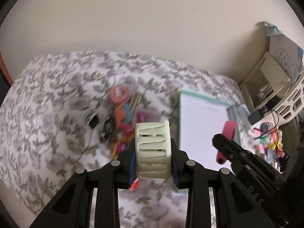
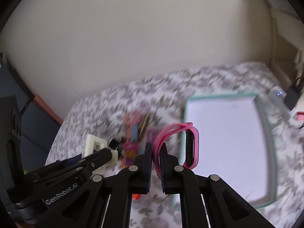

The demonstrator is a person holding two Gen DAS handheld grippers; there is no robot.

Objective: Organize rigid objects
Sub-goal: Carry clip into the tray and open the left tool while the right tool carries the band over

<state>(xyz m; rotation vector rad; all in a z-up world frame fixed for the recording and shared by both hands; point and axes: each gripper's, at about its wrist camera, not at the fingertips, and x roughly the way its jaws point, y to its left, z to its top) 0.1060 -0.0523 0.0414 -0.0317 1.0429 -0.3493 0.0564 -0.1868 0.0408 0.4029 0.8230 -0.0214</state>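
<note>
Fingers first: the left gripper [image 1: 153, 152] is clamped across the flat sides of a cream slotted block [image 1: 153, 149], its dark ribbed pads pressing on opposite faces so the piece sits square between them, raised clear of the floral cloth [image 1: 57, 98]. The right gripper [image 2: 156, 157] is pinched tight on the strap of a pink wristband watch [image 2: 178, 144] — the thin band runs between the pads while the dark-faced body hangs out to the right, free of the fingers. Holding the strap rather than the body looks deliberate: the band is the only part slim enough to nip cleanly.

Both pieces are carried in the air, side by side, each gripper showing at the edge of the other's view.

Just beyond them lies the tray [image 1: 179, 114], a shallow rectangle with a pale green rim and a white floor. Nothing rests in it that I can make out; it seems the likely destination, and the watch already hangs over its near left part.

To the left of the tray, a blurred heap of small items [image 1: 121, 114] — pink, orange, blue and black bits — sits on the cloth, unsorted. Individual pieces are too smeared to name.

Farthest back, a plain wall, and at the right a shelf unit [image 1: 269, 79] beside a white lattice basket [image 1: 292, 102] with coloured clutter below it.
</note>
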